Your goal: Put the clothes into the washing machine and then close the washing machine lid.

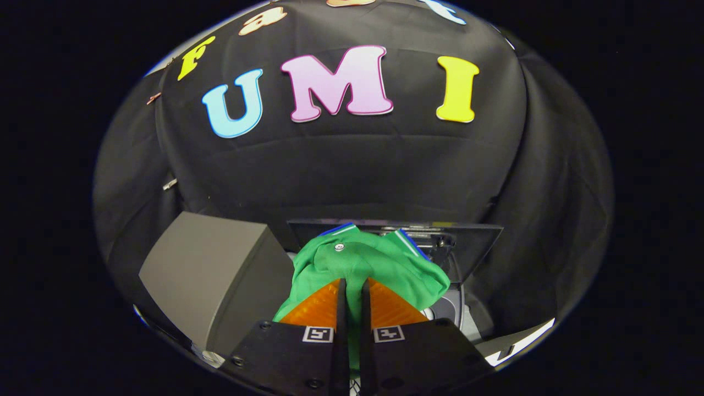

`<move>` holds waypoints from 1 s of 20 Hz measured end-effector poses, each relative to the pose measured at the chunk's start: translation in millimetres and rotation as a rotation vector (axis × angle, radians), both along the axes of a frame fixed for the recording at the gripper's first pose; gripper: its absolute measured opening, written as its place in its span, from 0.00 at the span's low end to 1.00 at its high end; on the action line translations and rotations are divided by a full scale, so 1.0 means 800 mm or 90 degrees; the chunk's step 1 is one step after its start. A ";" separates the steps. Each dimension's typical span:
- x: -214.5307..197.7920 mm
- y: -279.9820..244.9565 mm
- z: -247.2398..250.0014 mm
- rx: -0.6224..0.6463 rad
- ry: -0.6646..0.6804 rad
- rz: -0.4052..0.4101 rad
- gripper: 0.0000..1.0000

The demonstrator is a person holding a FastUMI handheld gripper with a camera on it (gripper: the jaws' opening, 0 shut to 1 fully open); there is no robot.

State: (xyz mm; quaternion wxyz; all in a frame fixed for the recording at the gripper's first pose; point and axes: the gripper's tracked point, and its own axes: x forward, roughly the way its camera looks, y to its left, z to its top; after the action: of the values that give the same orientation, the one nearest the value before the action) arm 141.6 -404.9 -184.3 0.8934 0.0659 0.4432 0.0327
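Observation:
A green garment (367, 263) with a white button and blue-and-white trim hangs bunched from my gripper (352, 287), whose two fingers are pressed together on a fold of the cloth. Below and beyond the garment is the washing machine (448, 308), its round opening partly showing to the right of the fingers. The machine's dark lid (473, 247) stands raised behind the garment. Most of the drum is hidden by the cloth and the fingers.
A grey box-like block (206, 272) stands just left of the machine and the fingers. Black cloth of the booth wall (352, 176) closes off the back and both sides. A pale strip of surface (522, 341) shows at the lower right.

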 end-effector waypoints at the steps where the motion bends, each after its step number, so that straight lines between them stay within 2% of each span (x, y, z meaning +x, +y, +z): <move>1: -0.005 0.000 -0.011 0.001 0.011 0.009 0.12; 5: -0.026 -0.005 -0.058 0.008 0.046 0.026 0.12; 16: -0.060 -0.034 -0.209 -0.016 0.152 0.005 0.12; 20: -0.068 -0.032 -0.251 -0.032 0.178 0.022 0.12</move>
State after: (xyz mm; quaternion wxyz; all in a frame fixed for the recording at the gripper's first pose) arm 87.3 -430.4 -384.7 0.8236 0.0396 0.5652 0.0271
